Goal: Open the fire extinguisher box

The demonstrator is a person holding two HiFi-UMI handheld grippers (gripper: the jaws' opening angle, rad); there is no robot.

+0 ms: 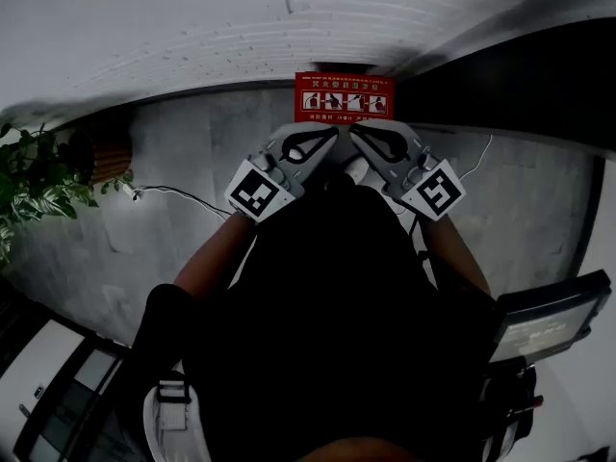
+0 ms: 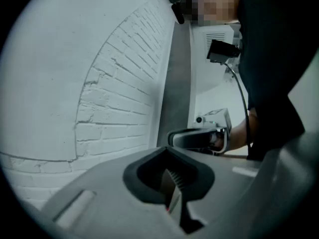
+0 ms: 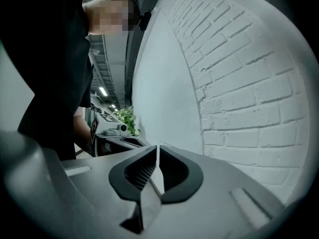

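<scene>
The red fire extinguisher box point(image 1: 344, 97) with white pictograms on its top stands on the grey floor against the white brick wall point(image 1: 318, 17), straight ahead of me. Both grippers are held side by side just short of it, tips slanted toward each other. The left gripper point(image 1: 330, 134) is shut and holds nothing; its own view shows the jaws point(image 2: 168, 149) meeting, aimed along the brick wall point(image 2: 119, 93). The right gripper point(image 1: 356, 134) is likewise shut and empty, its tips point(image 3: 157, 147) together. Each gripper view catches the other gripper: the right one point(image 2: 199, 137), the left one point(image 3: 117, 132).
A leafy green plant point(image 1: 34, 176) stands at the left, also in the right gripper view point(image 3: 127, 117). A thin white cable point(image 1: 183, 196) runs across the floor. A dark panel point(image 1: 520, 75) is to the box's right. A grey device point(image 1: 544, 320) sits at my lower right.
</scene>
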